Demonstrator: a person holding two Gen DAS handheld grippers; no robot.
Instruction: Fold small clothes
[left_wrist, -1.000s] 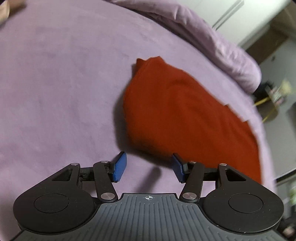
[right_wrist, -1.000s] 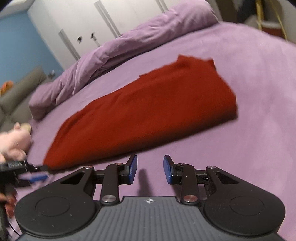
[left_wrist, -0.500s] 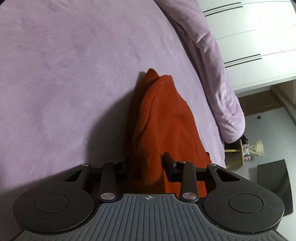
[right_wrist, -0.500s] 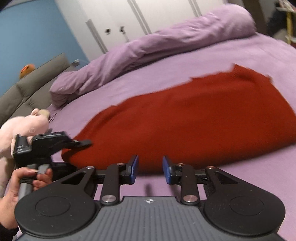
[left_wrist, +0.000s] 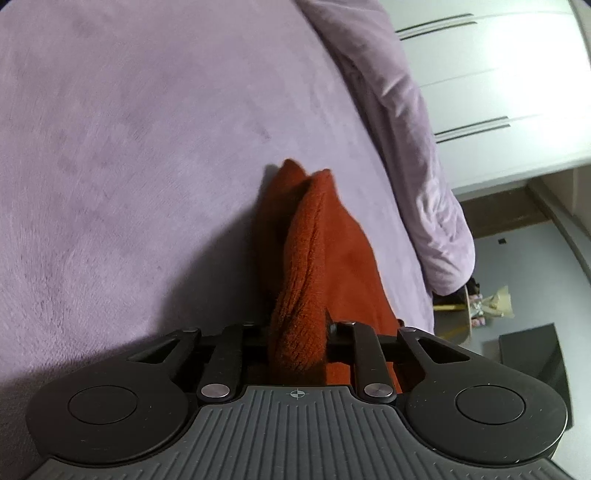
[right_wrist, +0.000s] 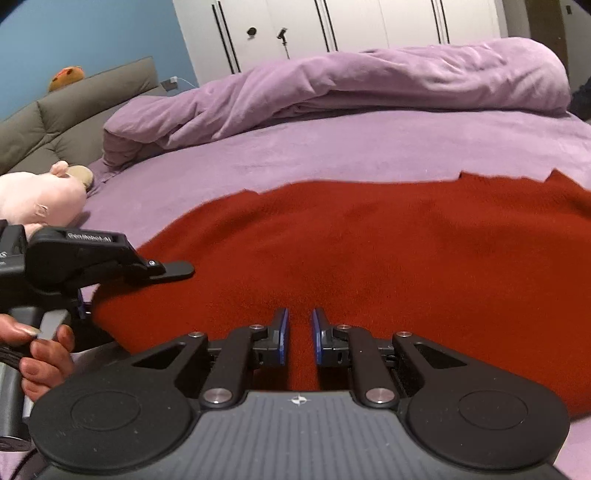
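Note:
A red knitted garment (right_wrist: 406, 251) lies spread flat on the purple bed sheet (left_wrist: 129, 147). My left gripper (left_wrist: 297, 332) is closing on its left edge; a bunched fold of the red garment (left_wrist: 332, 251) stands pinched between the fingers, hiding the pads. In the right wrist view the left gripper (right_wrist: 129, 288) clamps the cloth's left corner, a person's hand (right_wrist: 40, 350) on its handle. My right gripper (right_wrist: 299, 332) hovers over the garment's near edge. Its jaws are closing, with a narrow gap left between the blue pads (right_wrist: 283, 332) and no cloth visibly pinched.
A rolled purple duvet (right_wrist: 351, 85) runs along the bed's far side. A pink plush toy (right_wrist: 40, 199) lies at the left by a grey headboard (right_wrist: 74, 110). White wardrobes (right_wrist: 332, 26) stand behind. Past the bed's edge are floor and a black box (left_wrist: 532, 354).
My left gripper came down onto the garment's edge and closed on it, rolling as it went. My right gripper slid left along the near edge while its pads narrowed.

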